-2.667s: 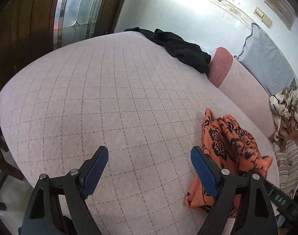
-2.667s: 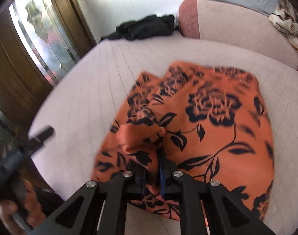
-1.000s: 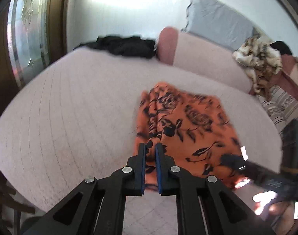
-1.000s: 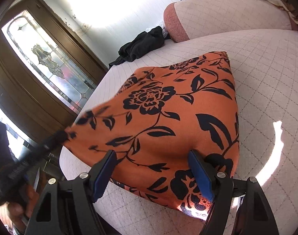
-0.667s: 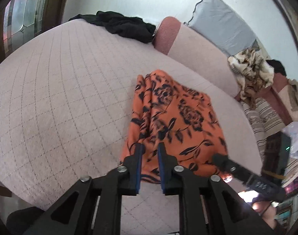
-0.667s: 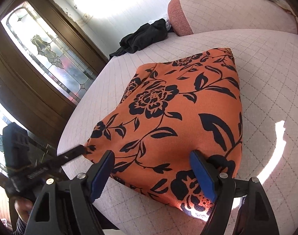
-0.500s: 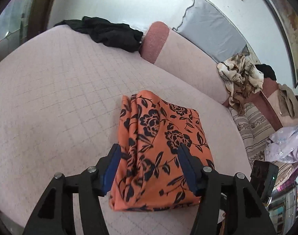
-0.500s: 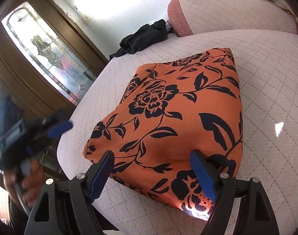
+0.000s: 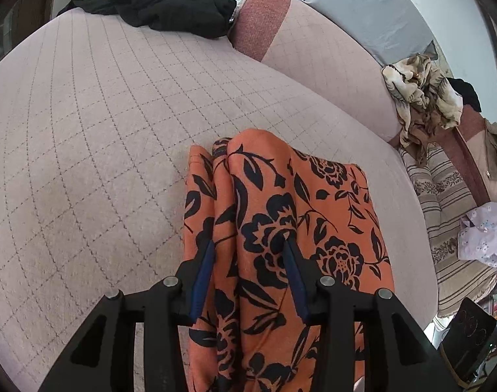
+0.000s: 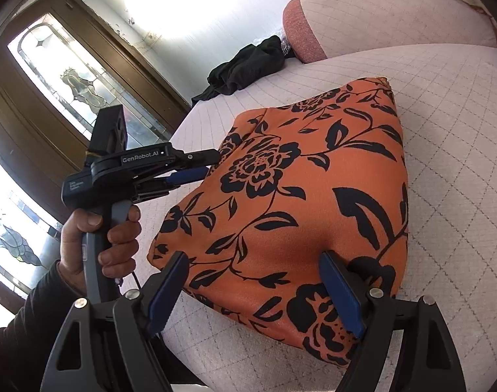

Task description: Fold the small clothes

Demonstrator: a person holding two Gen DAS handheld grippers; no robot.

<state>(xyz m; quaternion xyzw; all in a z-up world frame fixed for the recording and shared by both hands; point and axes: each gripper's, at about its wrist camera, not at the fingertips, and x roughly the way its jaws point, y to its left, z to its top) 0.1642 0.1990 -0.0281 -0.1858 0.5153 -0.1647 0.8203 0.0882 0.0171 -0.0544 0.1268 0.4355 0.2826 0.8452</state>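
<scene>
An orange garment with black flowers (image 9: 300, 215) lies folded on the pale quilted bed (image 9: 95, 130). It also shows in the right wrist view (image 10: 297, 196). My left gripper (image 9: 248, 245) is open, its blue pads on either side of a raised fold along the garment's left edge. From the right wrist view the left gripper (image 10: 209, 166) meets the garment's left side. My right gripper (image 10: 255, 261) is open over the garment's near edge, with cloth between the pads.
A black garment (image 9: 163, 6) lies at the bed's far end by a pink bolster (image 9: 261, 23). A patterned cloth (image 9: 421, 98) and a lilac cloth (image 9: 487, 232) lie on a striped surface at right. A wooden glazed door (image 10: 62, 75) stands left.
My left gripper opened, letting go of the garment's edge, then moved in low over the fold with the jaws narrower. My right gripper stayed open and still over the near edge.
</scene>
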